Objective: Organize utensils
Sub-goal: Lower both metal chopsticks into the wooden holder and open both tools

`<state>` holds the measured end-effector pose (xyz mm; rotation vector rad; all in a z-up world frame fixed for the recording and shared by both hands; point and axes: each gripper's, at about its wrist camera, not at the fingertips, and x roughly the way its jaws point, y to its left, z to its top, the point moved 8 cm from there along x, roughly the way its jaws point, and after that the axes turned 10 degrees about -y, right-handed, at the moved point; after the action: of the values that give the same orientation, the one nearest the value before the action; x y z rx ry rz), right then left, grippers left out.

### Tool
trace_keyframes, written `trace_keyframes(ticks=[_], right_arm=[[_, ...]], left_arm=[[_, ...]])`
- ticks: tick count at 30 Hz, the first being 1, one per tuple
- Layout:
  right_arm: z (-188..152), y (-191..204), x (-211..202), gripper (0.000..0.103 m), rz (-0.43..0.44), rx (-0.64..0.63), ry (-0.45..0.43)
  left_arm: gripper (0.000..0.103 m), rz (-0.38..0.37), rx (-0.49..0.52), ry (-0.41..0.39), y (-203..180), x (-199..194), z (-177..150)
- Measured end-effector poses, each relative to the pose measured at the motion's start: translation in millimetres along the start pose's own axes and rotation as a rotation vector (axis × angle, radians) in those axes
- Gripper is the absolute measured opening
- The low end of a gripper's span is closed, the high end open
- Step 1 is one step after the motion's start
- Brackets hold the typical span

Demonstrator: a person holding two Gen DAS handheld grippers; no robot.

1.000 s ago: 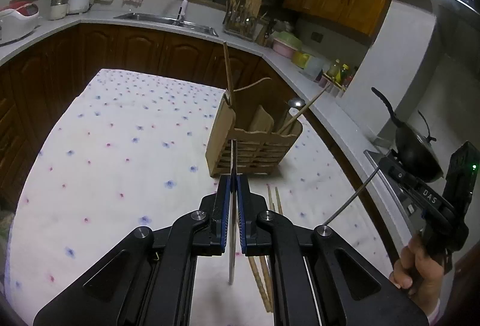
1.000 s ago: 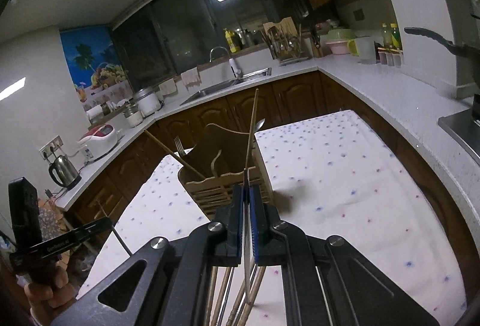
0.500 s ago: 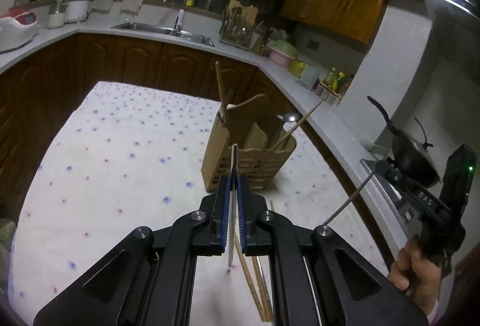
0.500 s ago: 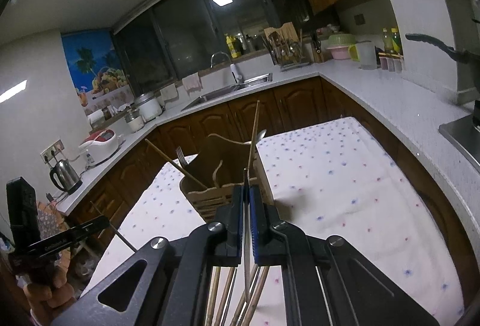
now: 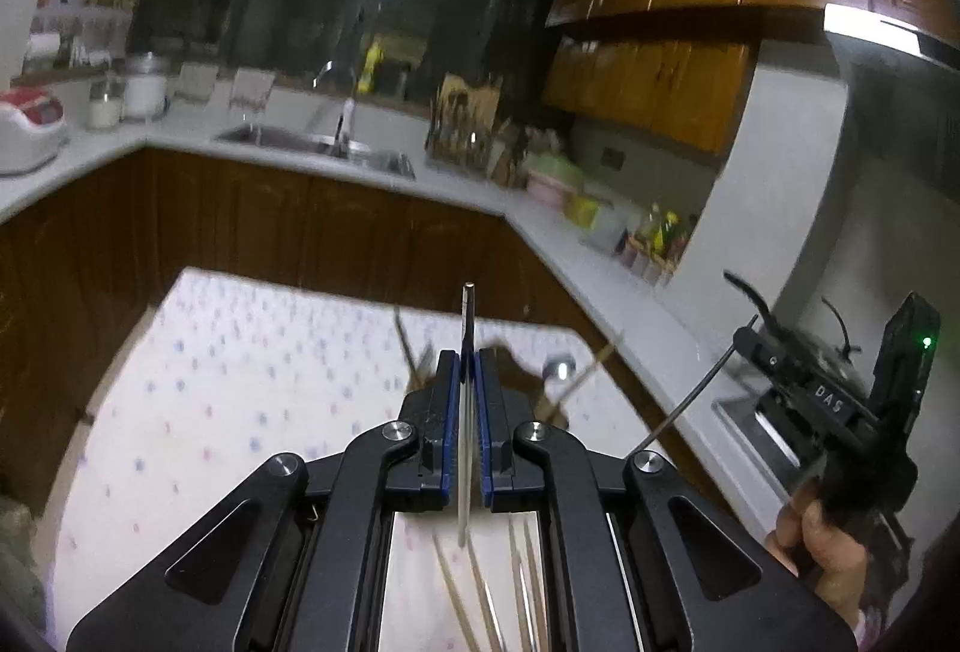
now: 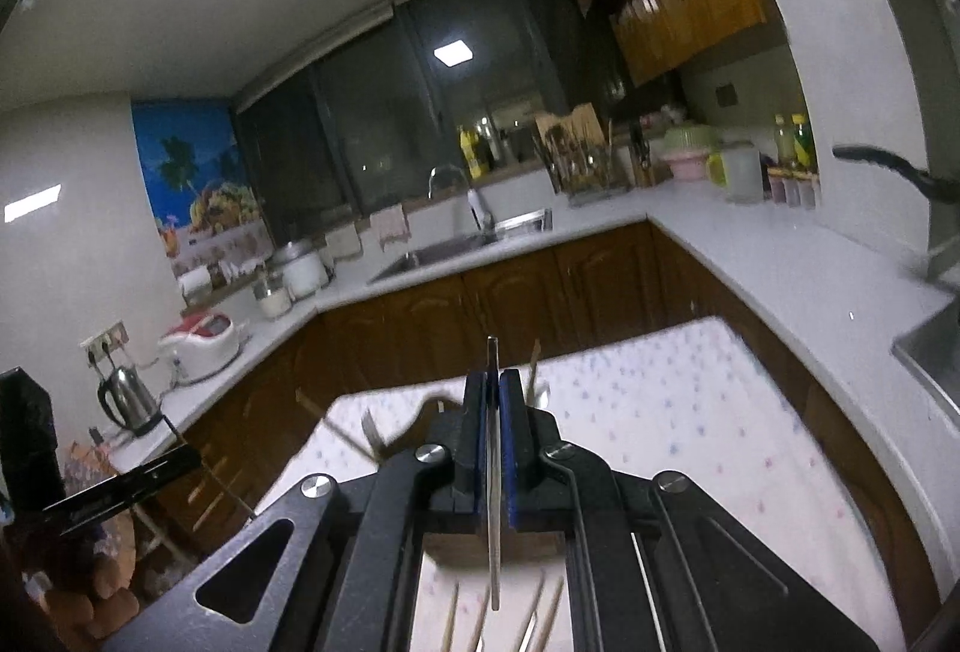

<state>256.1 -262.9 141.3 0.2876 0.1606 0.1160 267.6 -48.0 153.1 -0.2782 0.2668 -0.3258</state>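
Chopsticks are what I am handling: my left gripper point(image 5: 467, 388) is pinching one thin metal chopstick point(image 5: 466, 328) flat between its blue pads, jaws all but closed on it, its squared tip standing up past the fingers and its tail hanging below them. My right gripper point(image 6: 493, 406) is clamping a second metal chopstick point(image 6: 492, 532) the same way, upright and slim.

Both sticks are hanging above the near edge of the table point(image 5: 228, 382), over the loose chopsticks point(image 5: 510, 592) lying there.

I am judging the risks from here. Smooth, narrow metal in a pinch grip can pivot or slide out, and a drop would scatter the loose ones or send the stick off the table's edge. Two long sticks carried side by side could also cross and knock each other.

The wooden holder point(image 5: 522, 382) is standing toward the far right part of the table, mostly hidden behind my fingers, with a spoon point(image 5: 558, 369) and slanted wooden sticks poking out. Those leaning handles could snag an incoming tip, and a push on the light slatted body might tip it.

Cloth on the table is pale, soft-looking, dotted blue and pink. Beyond it, dark wood cabinets point(image 6: 510, 292) are carrying a pale speckled counter point(image 6: 780, 262).
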Motion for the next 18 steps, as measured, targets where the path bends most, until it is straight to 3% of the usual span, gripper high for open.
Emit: trace_keyframes(ticks=[8,13,18], right_arm=[[38.0,1.1,42.6,0.004,-0.019,0.002,-0.090],[34.3,-6.1,64.9,0.004,-0.038,0.005,-0.095],[6.8,-15.6,83.1,0.004,-0.045,0.011,-0.052]], left_arm=[[0.004,0.035,-0.003,-0.083,3.9,36.8,38.6],[0.004,0.053,-0.014,-0.068,11.7,63.7,23.1],[0.004,0.068,0.000,-0.031,16.8,80.9,-8.3]])
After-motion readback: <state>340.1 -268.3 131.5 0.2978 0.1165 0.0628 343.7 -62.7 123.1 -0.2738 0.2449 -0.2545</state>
